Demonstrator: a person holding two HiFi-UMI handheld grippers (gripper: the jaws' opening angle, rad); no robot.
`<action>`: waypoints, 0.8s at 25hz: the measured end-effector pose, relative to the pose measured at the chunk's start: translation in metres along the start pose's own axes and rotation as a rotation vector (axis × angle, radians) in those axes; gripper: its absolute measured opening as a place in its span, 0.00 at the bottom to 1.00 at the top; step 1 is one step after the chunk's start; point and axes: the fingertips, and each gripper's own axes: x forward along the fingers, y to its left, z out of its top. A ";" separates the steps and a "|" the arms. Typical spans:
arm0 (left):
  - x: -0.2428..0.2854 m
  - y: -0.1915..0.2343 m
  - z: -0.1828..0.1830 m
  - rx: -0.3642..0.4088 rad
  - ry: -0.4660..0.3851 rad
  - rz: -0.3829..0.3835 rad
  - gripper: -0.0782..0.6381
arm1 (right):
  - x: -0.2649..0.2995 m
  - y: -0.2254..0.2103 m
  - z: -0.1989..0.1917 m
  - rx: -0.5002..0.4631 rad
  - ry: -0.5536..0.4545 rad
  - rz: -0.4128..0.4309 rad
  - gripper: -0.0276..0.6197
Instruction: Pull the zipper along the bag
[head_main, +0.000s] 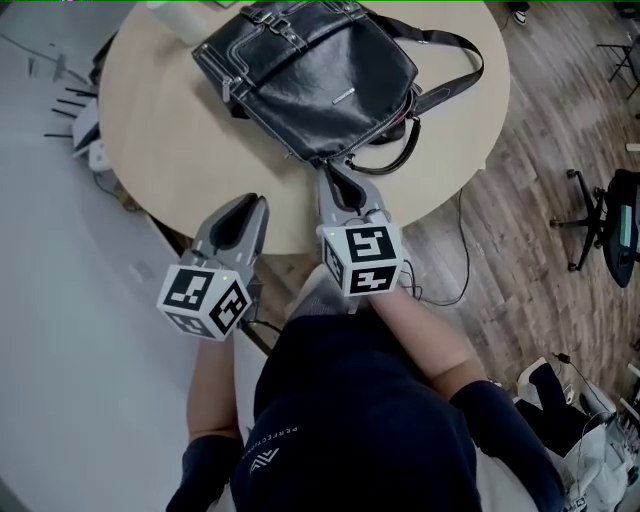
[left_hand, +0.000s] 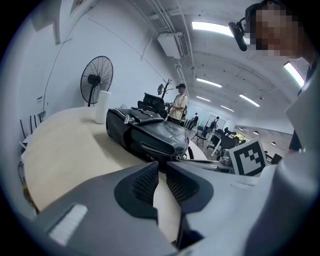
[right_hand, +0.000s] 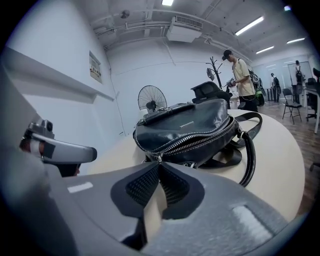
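Nearest is the person's dark top, with both tools held out beyond it. The right tool is closed at the tips on the zipper pull, at the bag's corner nearest the table's near edge. The left tool is slightly open and empty, over the near edge and apart from the bag. In the head view the right tool hides the pull. The bag's far end is cut off there. A strap loops on the table to the bag's right. A white cylinder stands at the far edge.
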 end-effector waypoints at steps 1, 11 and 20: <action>0.003 -0.002 0.001 0.001 0.002 -0.009 0.21 | -0.001 0.000 0.000 -0.011 0.009 0.007 0.06; 0.037 -0.016 0.018 -0.008 -0.005 -0.079 0.24 | -0.006 0.003 0.000 -0.111 0.095 0.082 0.06; 0.061 -0.027 0.031 -0.057 -0.005 -0.122 0.29 | -0.008 0.004 0.002 -0.157 0.146 0.132 0.06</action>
